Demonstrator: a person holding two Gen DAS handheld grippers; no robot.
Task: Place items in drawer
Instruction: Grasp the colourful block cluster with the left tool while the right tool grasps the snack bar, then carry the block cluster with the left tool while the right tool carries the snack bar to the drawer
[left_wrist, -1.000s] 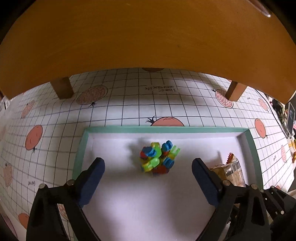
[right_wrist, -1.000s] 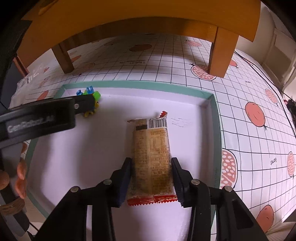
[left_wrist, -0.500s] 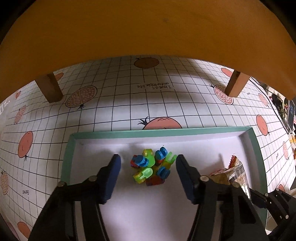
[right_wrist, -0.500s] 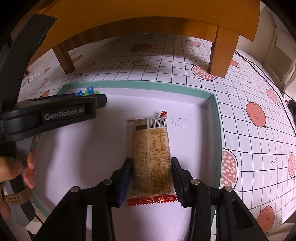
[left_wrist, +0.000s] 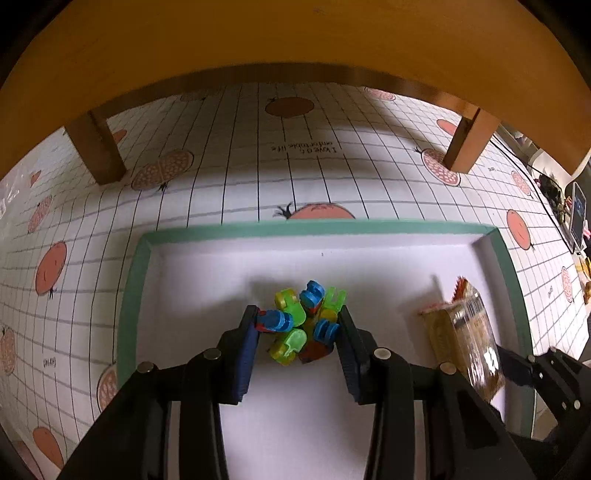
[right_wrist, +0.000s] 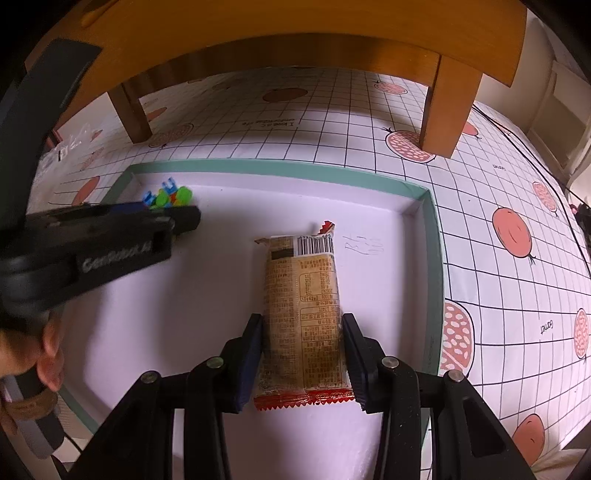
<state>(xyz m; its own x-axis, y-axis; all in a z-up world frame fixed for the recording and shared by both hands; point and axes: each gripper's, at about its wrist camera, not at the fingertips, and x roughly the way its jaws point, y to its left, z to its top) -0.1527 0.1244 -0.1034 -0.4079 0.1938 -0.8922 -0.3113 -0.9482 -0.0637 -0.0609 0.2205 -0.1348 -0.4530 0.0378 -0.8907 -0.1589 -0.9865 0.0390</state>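
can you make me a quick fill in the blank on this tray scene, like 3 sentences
1. The right gripper grips a snack ____ by its long sides.
2. The left gripper is closing its jaws around a cluster of colourful plastic ____.
3. The white tray has a ____ rim and lies on a grid-patterned cloth.

Missing words: packet; toy pieces; green
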